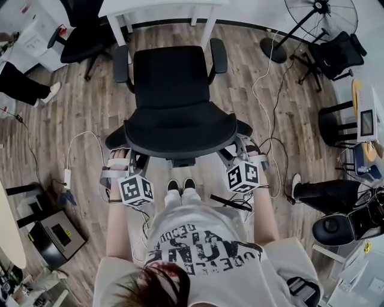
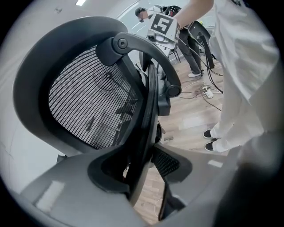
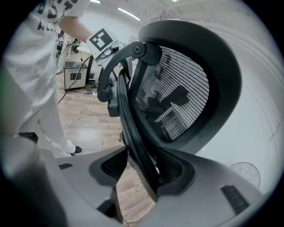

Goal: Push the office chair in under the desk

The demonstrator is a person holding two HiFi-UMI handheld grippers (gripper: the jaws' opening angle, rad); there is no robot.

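A black mesh office chair (image 1: 174, 84) stands on the wood floor with its seat facing the white desk (image 1: 162, 7) at the top. Its front is just short of the desk legs. I stand behind its backrest (image 1: 180, 129). My left gripper (image 1: 123, 157) is shut on the backrest's left rim, and my right gripper (image 1: 243, 147) is shut on the right rim. In the left gripper view the backrest (image 2: 88, 102) rim runs between the jaws of the left gripper (image 2: 144, 168). The right gripper view shows the backrest (image 3: 177, 102) edge clamped in the right gripper (image 3: 142, 166).
A standing fan (image 1: 321, 18) and a black chair (image 1: 336, 54) are at the back right, another black chair (image 1: 84, 36) at the back left. White cables (image 1: 267, 90) trail right of the chair, a power strip (image 1: 68, 178) lies left. A person's legs (image 1: 24, 87) show at far left.
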